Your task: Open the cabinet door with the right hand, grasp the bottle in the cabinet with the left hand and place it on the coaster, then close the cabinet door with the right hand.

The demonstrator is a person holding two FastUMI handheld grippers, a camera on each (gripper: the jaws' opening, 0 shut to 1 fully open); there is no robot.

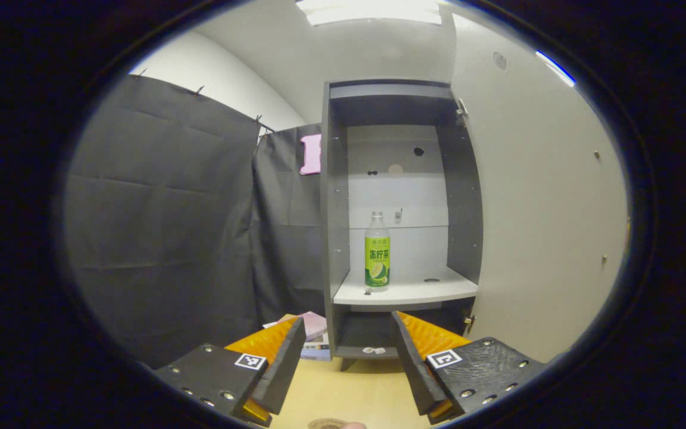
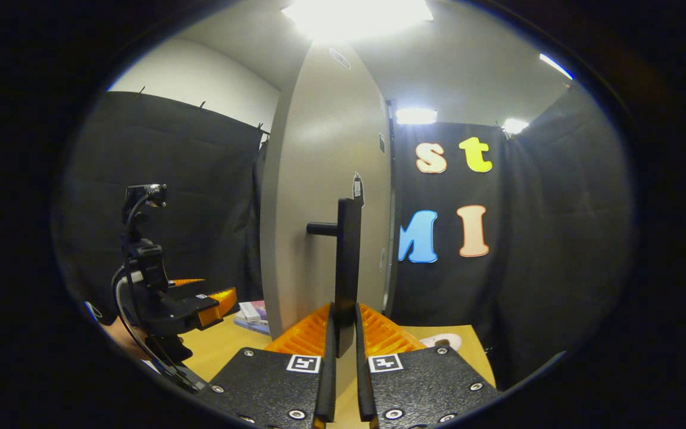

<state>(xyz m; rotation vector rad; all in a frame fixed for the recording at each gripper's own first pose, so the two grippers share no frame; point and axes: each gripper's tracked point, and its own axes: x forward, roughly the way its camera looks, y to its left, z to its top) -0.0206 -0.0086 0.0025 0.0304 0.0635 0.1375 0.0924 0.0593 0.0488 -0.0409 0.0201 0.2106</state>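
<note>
A light wooden table [image 1: 343, 387] stands in a booth hung with dark cloth, and on it sits a grey open-fronted cabinet [image 1: 336, 214]. In the left gripper view, the cabinet's pale door [image 1: 545, 196] is swung wide open at 3 o'clock. A clear plastic bottle with a green label [image 1: 377, 251] stands upright on the white shelf [image 1: 414, 292] inside, toward its left side. The left claw [image 1: 348, 363] hangs spread wide and empty in front of the cabinet, apart from the bottle. At 6 o'clock a round brown coaster [image 1: 326, 423] peeks in on the table. In the right gripper view, the right claw [image 2: 343, 339] is closed on the door's black bar handle [image 2: 347, 262], both fingers pressing its lower end. The left claw shows there at 9 o'clock.
</note>
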